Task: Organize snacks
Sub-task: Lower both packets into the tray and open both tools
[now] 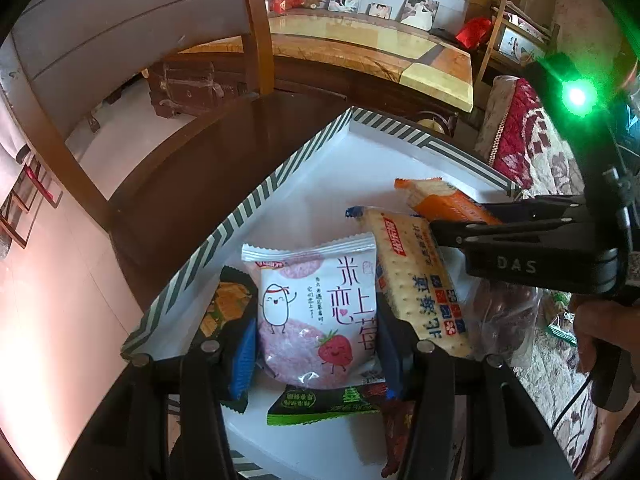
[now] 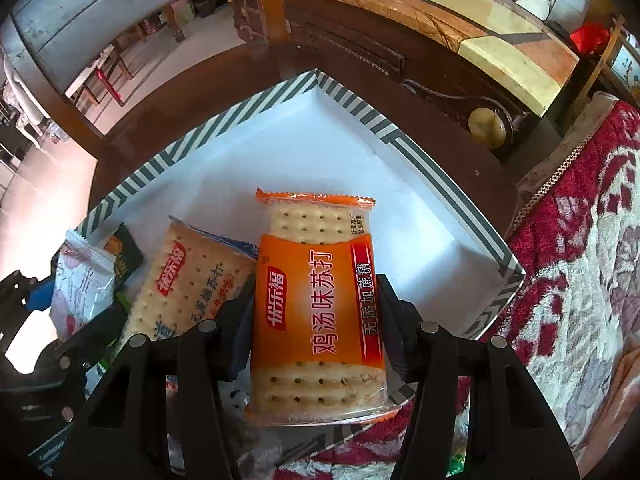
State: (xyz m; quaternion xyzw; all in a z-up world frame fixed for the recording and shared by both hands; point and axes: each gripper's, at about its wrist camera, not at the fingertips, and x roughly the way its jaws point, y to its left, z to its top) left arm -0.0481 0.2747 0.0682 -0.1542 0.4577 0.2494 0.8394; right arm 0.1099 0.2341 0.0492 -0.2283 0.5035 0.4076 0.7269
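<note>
Clamped between the right hand-held gripper's (image 2: 316,304) fingers, the orange cracker pack (image 2: 316,304) hung over the striped-rim tray (image 2: 248,100), the left hand-held gripper (image 1: 316,340) likewise gripping the pink rice-cake pack (image 1: 316,316) — crowding risked a collision or crushed crackers.

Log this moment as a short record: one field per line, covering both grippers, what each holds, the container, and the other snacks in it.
left gripper: shut on pink strawberry rice-cracker packet
right gripper: shut on orange soda-cracker packet
container: white tray with striped rim, on a dark wooden table
other snacks in tray: blue-trimmed cracker packet, green packet, dark packet at left
beside tray: red floral blanket
</note>
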